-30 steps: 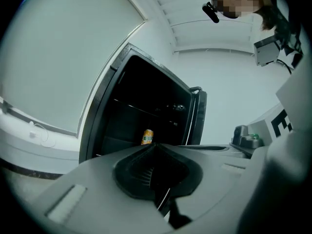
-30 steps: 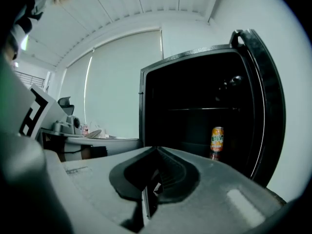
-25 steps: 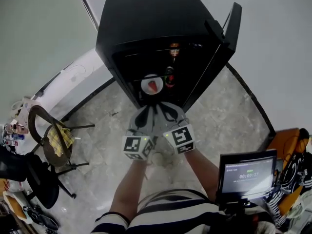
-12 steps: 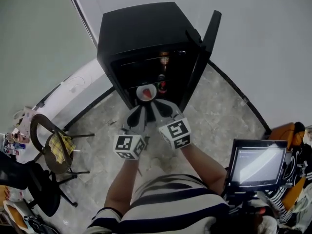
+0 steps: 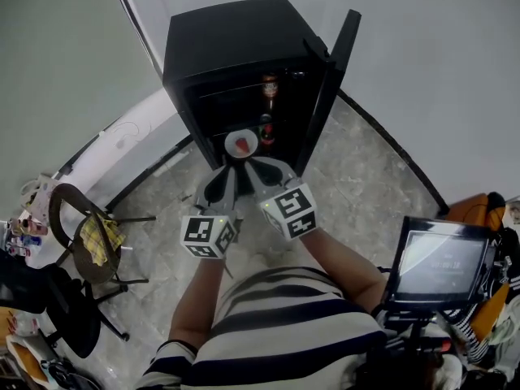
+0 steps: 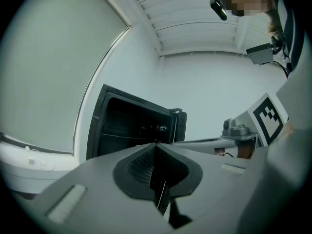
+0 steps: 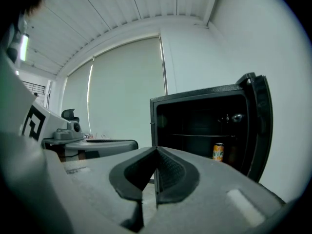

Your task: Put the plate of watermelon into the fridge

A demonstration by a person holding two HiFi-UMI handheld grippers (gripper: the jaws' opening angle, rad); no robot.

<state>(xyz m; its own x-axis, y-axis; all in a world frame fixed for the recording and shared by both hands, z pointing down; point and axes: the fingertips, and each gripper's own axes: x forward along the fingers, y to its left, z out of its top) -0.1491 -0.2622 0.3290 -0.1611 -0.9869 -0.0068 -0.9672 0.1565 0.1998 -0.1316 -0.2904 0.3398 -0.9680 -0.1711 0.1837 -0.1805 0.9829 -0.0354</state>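
A white plate of watermelon [image 5: 241, 143] hangs just in front of the open black fridge [image 5: 236, 39], level with its lower compartment. My left gripper [image 5: 230, 169] and right gripper [image 5: 253, 169] sit side by side at the plate's near rim, both shut on it. In the left gripper view the jaws [image 6: 157, 152] are pressed together and hide the plate; the fridge [image 6: 131, 126] stands beyond. In the right gripper view the shut jaws [image 7: 156, 162] also cover it. The fridge door [image 5: 337, 63] swings open to the right.
Inside the fridge are a bottle [image 5: 269, 86] on the upper shelf, another drink [image 5: 263, 128] below, and an orange can [image 7: 218, 151]. A chair [image 5: 81, 234] with a yellow cloth [image 5: 101, 238] stands left. A monitor [image 5: 443, 262] sits at the right. A white ledge [image 5: 122, 136] runs left of the fridge.
Both grippers and the plate have stayed together and drifted slightly left and up in the head view, keeping in front of the fridge opening. The head camera has shifted.
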